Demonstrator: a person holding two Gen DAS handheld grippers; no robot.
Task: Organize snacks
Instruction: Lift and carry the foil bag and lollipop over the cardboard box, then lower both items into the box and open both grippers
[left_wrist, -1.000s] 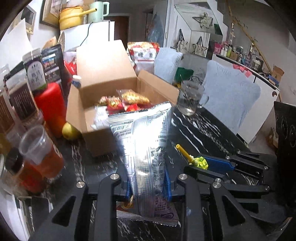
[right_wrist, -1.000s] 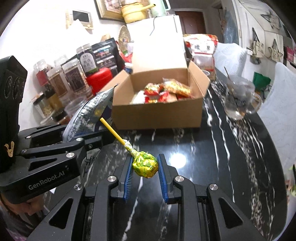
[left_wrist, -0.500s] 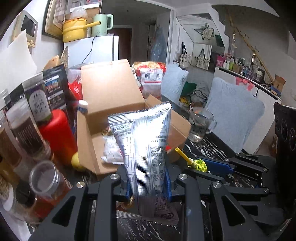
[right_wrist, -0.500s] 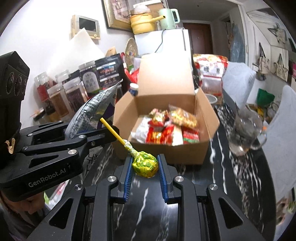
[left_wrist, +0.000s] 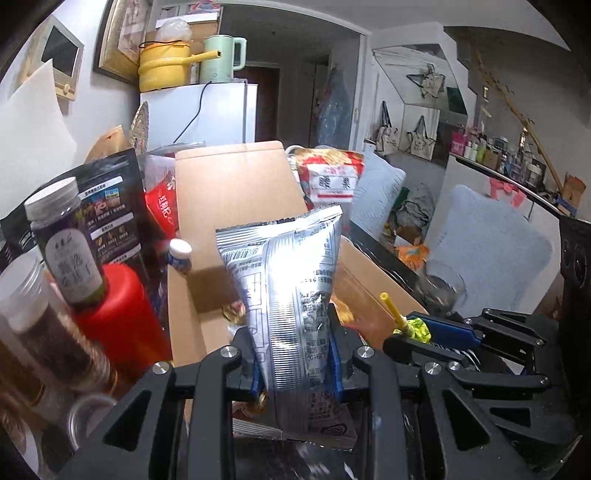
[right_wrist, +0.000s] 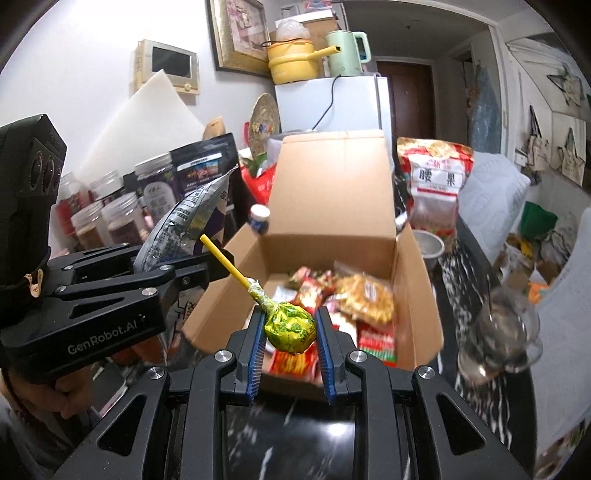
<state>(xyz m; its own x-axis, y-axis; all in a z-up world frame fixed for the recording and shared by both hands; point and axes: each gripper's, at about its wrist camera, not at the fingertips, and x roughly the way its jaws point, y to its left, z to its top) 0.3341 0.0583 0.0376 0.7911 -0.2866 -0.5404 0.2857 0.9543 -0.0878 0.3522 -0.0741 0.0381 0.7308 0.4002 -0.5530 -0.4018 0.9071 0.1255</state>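
My left gripper pinches the silver bag upright, my right gripper pinches the lollipop, both at the near rim of the open box. I judge each should clear the rim, then drop low onto the packets. Readable: "GenRobot.AI" on my left gripper, "腰果" on the red bag

The left wrist view looks forward and somewhat down along its claw, very near the open box, whose inside is mostly hidden. The right wrist view faces the same way from just to the right and looks into the box. Both share the box, the fridge, the jars, and each other's claw; the near table is probably blurred.
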